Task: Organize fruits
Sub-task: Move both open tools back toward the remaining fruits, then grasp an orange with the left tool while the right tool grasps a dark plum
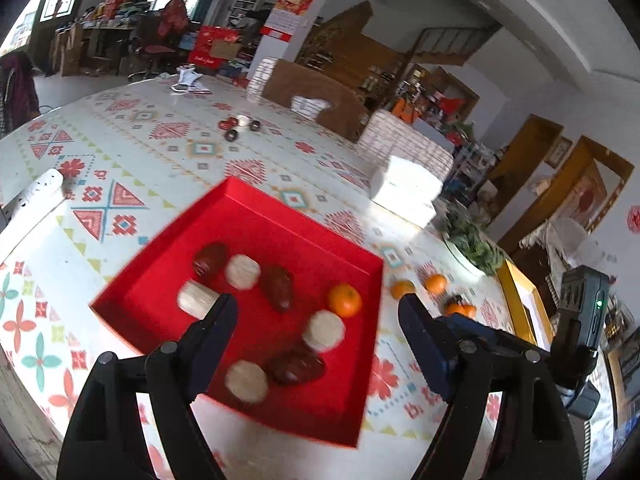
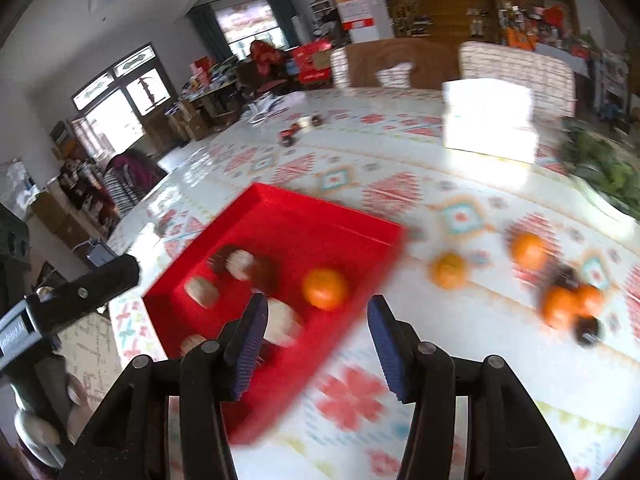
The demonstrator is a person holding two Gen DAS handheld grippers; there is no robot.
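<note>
Here, a smooth round orange (image 1: pixel 345 300) sits in the square red tray (image 1: pixel 168 280).

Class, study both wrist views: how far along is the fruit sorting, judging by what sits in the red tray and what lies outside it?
Done: one orange lies in the red tray with several dark and pale pieces. In hand: nothing; the left tool and right tool are open and empty. Left: four oranges on the table, two apart and two touching.
</note>
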